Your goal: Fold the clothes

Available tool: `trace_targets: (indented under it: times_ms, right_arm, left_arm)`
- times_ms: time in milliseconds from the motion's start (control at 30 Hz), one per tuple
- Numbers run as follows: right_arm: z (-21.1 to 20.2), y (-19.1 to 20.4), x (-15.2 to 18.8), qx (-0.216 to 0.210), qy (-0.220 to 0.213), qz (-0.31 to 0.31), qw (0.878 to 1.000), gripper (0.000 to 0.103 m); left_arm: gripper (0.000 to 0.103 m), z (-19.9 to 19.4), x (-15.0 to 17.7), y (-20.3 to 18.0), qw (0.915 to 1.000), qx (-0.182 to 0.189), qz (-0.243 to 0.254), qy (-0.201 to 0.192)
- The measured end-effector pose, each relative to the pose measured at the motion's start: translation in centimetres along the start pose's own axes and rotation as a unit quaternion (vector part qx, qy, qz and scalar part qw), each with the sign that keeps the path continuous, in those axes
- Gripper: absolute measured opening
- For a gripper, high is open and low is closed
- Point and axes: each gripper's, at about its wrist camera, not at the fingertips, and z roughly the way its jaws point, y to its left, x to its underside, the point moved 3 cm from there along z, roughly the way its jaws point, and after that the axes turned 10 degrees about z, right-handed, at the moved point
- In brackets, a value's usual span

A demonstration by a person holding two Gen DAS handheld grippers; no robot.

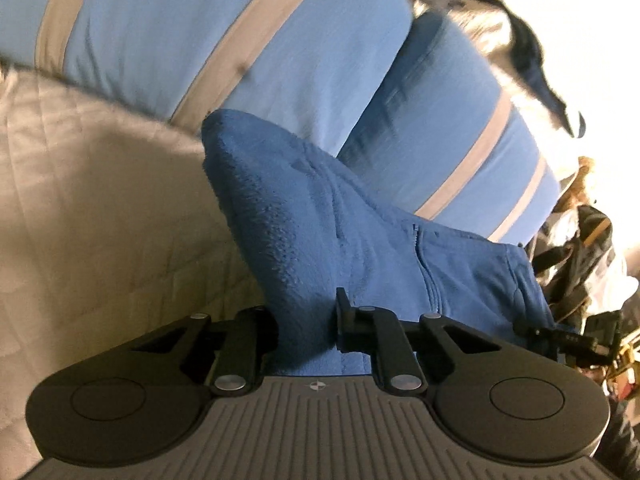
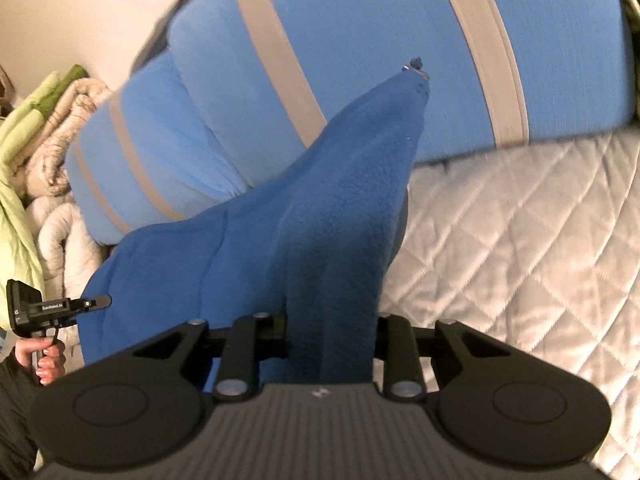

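Observation:
A dark blue fleece garment (image 1: 304,216) hangs stretched between both grippers above a quilted bed. My left gripper (image 1: 306,326) is shut on one bunched edge of it; the fingertips are buried in the fleece. My right gripper (image 2: 330,330) is shut on the other edge of the same garment (image 2: 320,220), which rises to a point with a zipper pull (image 2: 416,65) at its tip. The left gripper also shows in the right wrist view (image 2: 94,302), at the far left, held by a hand. The right gripper shows small at the right of the left wrist view (image 1: 528,326).
A beige quilted bedspread (image 2: 520,232) lies below. Light blue pillows with grey stripes (image 1: 192,40) lie behind the garment. Green and cream blankets (image 2: 44,128) are piled at the left of the right wrist view. Bags and clutter (image 1: 588,248) stand at the right of the left wrist view.

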Motion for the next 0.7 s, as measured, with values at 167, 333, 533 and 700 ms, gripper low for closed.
trace_targets:
  times_ms: [167,333,533,700]
  right_arm:
    - [-2.9,2.1,-1.1,-0.014,-0.024,-0.007,1.000,0.026]
    - [-5.2,4.0,-1.7,-0.022,-0.041,-0.018,0.999,0.026]
    - [-6.6,5.6,-1.4,-0.030,-0.047,-0.031,0.998,0.026]
    - [-6.9,6.7,-1.2,-0.033,-0.049,-0.040,0.997,0.026]
  left_arm:
    - [0.016,-2.9,-2.4,-2.1,0.9995,-0.005,0.018,-0.027]
    - [0.014,-5.0,-3.5,-3.4,0.9985,-0.016,0.022,-0.048]
    - [0.014,-6.2,-3.4,-4.2,0.9976,-0.026,0.034,-0.055]
    - [0.014,-6.9,-3.6,-3.7,0.9974,-0.031,0.029,-0.058]
